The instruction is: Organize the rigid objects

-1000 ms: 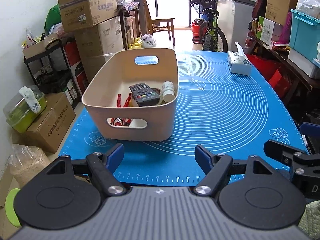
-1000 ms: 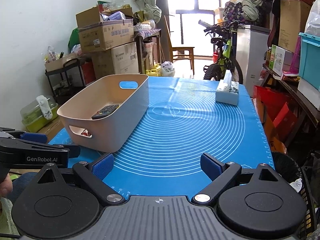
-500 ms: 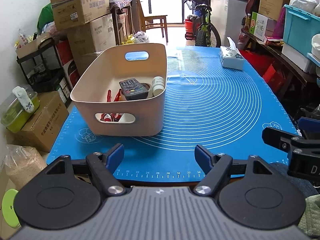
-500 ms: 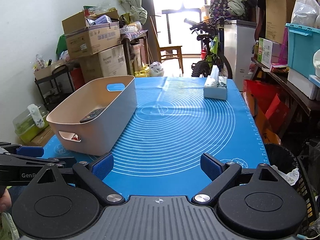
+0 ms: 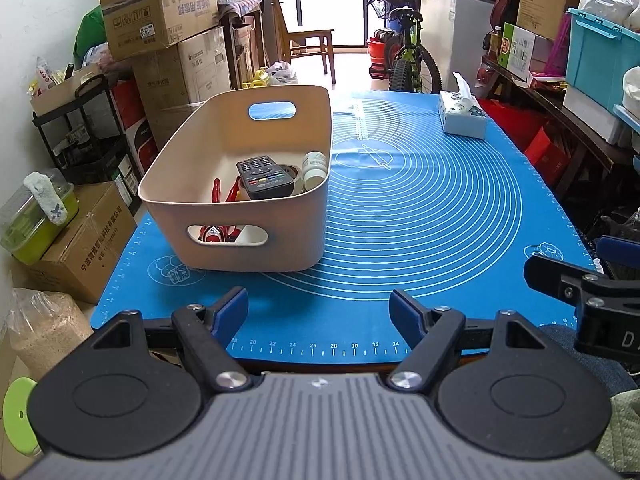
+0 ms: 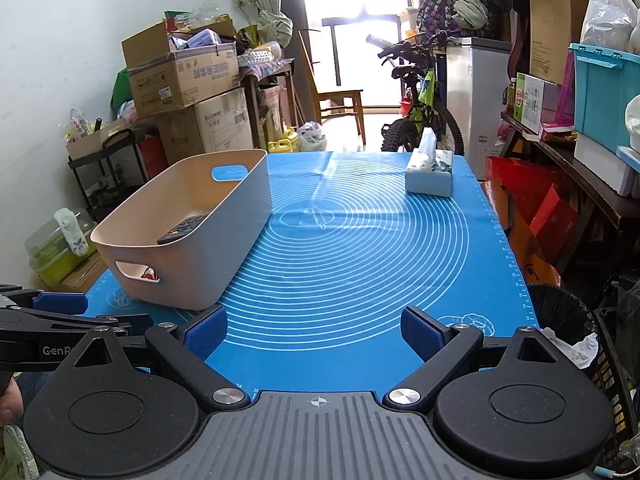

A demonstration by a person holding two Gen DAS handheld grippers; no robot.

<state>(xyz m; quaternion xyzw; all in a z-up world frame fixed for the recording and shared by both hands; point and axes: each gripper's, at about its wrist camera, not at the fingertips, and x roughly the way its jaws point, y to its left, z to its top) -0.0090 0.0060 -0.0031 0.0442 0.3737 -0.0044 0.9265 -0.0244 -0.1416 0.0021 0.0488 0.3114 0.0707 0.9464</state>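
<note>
Left wrist: both claws point(image 5: 319, 310) point(image 6: 314, 330) wide open, empty, pulled back; bin point(image 5: 240, 216) seems farther

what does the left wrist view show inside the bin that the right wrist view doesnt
Only the left wrist view looks down into the beige bin: it shows the whole remote control, a white bottle beside it, a tape roll under the remote, and a red-handled tool.

Only the right wrist view shows the black trash bin beyond the mat's right edge.

Both show the bin, part of the remote, the blue mat, the tissue box, and both grippers open and empty: left gripper, right gripper.
</note>
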